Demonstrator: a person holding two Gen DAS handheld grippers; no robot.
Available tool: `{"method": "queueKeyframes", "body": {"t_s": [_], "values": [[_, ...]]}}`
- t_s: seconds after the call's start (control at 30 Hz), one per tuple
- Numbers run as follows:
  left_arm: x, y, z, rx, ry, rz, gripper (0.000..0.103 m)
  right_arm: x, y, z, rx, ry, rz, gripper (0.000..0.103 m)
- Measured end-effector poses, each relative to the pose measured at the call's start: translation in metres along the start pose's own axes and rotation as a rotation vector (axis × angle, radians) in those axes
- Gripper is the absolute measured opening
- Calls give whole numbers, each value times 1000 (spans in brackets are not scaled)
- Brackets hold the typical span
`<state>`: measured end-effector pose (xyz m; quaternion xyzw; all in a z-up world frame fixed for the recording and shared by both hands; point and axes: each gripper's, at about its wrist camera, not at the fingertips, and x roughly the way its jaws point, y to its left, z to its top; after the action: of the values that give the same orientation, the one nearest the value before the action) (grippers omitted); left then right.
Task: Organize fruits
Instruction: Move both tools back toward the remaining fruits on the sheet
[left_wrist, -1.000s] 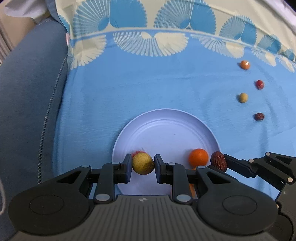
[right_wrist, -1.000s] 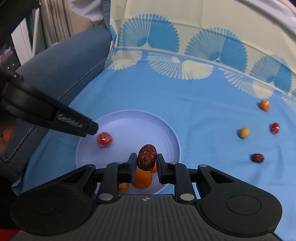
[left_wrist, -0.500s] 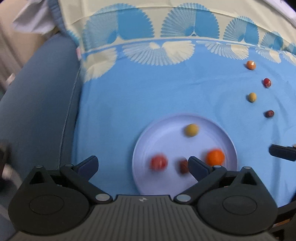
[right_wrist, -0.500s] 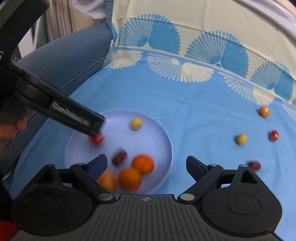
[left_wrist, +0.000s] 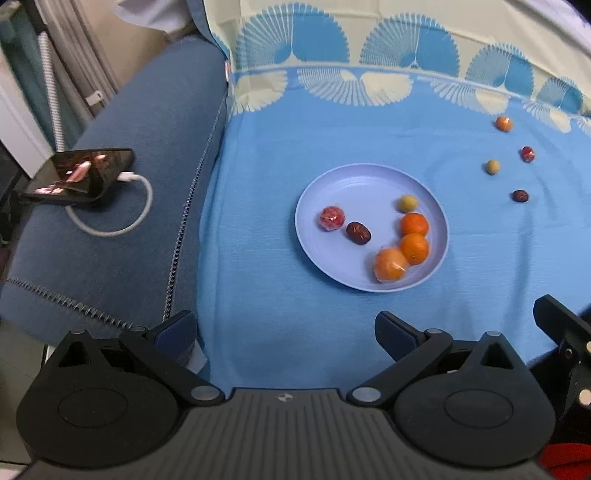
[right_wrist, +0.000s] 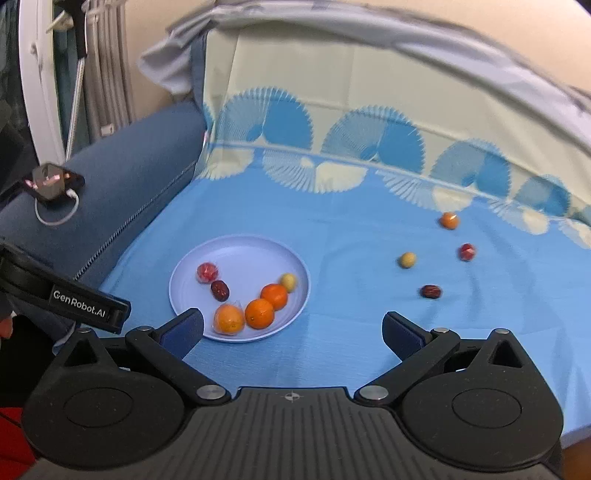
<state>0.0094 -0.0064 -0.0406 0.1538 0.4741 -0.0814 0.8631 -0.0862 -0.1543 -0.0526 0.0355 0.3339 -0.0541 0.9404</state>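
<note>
Left tongs (left_wrist: 284, 330) wide open, empty; right tongs (right_wrist: 291, 328) opening, nothing between. Six fruits sit in the plate (right_wrist: 258, 245); four remain on the blue cloth (right_wrist: 351, 229). Take the nearest, the dark date (right_wrist: 430, 291): come straight down and straddle it.

White "GenRobot.AI" lettering along the black finger of the left gripper (right_wrist: 88, 306).
</note>
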Motion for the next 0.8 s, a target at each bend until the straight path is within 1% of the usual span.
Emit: {"method": "queueKeyframes", "body": {"t_s": [0.1, 0.23, 0.37, 0.6, 0.8], "values": [[-16, -6, -15, 10, -26, 17, 103, -20, 0, -8, -3, -26, -6, 102], [-33, -7, -28, 7, -46, -7, 103, -43, 2, -17, -22, -72, -15, 102], [-48, -6, -34, 6, -79, -2, 103, -58, 7, -21, -43, -108, -14, 102], [-58, -7, -37, -3, -96, -8, 103, -74, 13, -25, -67, -137, -20, 102], [-56, -4, -37, -3, -97, -14, 103, -74, 14, -25, -63, -130, -29, 102]]}}
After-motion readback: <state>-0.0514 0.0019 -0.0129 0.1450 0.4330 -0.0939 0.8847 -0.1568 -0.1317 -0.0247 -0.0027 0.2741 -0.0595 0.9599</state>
